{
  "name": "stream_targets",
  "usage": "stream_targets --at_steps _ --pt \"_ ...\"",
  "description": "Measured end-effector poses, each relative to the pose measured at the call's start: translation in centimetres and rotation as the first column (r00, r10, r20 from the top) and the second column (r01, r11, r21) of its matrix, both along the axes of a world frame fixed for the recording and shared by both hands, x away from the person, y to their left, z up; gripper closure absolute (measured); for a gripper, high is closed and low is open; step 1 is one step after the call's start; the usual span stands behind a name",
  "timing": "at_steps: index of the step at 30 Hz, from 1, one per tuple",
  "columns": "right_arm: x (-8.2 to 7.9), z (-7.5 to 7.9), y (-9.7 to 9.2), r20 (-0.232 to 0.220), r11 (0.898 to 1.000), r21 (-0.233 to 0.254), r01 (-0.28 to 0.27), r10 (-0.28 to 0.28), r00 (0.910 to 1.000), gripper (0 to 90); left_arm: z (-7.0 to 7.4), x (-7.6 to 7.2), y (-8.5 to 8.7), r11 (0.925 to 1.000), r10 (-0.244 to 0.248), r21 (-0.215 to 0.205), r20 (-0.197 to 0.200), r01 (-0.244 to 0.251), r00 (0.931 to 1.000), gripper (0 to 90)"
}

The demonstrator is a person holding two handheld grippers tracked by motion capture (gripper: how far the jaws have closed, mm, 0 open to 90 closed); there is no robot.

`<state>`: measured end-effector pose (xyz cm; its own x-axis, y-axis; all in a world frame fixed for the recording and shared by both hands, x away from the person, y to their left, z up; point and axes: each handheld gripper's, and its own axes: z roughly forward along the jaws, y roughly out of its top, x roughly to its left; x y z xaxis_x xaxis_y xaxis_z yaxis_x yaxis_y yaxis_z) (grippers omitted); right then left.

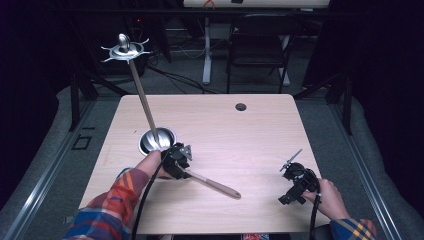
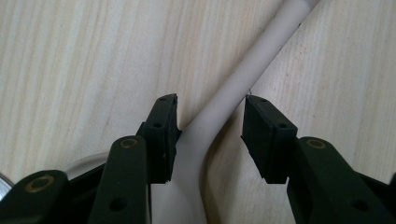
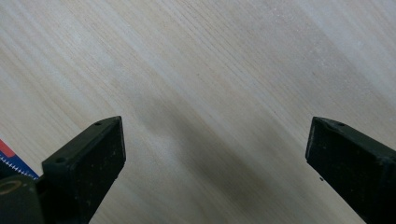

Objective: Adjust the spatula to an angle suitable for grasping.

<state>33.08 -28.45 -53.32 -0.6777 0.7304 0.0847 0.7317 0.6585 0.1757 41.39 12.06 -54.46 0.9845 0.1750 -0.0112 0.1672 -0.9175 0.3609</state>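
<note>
A long utensil with a pale handle (image 1: 216, 185) lies on the wooden table (image 1: 240, 130), its handle end towards the right and its head hidden under my left gripper (image 1: 176, 161). In the left gripper view the handle (image 2: 243, 70) runs up between the jaws of the left gripper (image 2: 211, 105). The left pad (image 2: 163, 135) sits against it, the right pad (image 2: 266, 140) stands a little off it, so the gripper is open around it. My right gripper (image 1: 295, 187) hovers near the table's right front. The right gripper (image 3: 215, 135) is wide open over bare wood.
A shiny metal bowl-shaped base (image 1: 157, 140) stands just behind the left gripper. A thin rod (image 1: 142, 97) leans up from it to a metal top piece (image 1: 125, 50). A cable hole (image 1: 241, 106) sits at the far edge. A chair (image 1: 260, 45) stands beyond the table.
</note>
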Motion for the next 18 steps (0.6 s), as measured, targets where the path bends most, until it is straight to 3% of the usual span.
stream_targets --at_steps 8,9,18 --pt "0.0 -0.2 0.0 -0.020 1.000 -0.016 -0.012 0.011 0.9997 4.4 0.2 -0.3 0.4 0.9985 -0.038 0.040 -0.017 0.039 0.9991 61.7" --pt "-0.1 -0.3 0.1 -0.008 1.000 0.009 0.009 -0.009 0.9999 4.4 0.3 -0.3 0.5 0.9985 -0.037 0.039 -0.020 0.038 0.9991 63.0" --pt "-0.1 -0.1 0.1 0.005 1.000 -0.014 -0.003 0.003 1.0000 4.5 0.4 -0.5 1.3 0.9975 -0.046 0.053 -0.021 0.047 0.9987 70.6"
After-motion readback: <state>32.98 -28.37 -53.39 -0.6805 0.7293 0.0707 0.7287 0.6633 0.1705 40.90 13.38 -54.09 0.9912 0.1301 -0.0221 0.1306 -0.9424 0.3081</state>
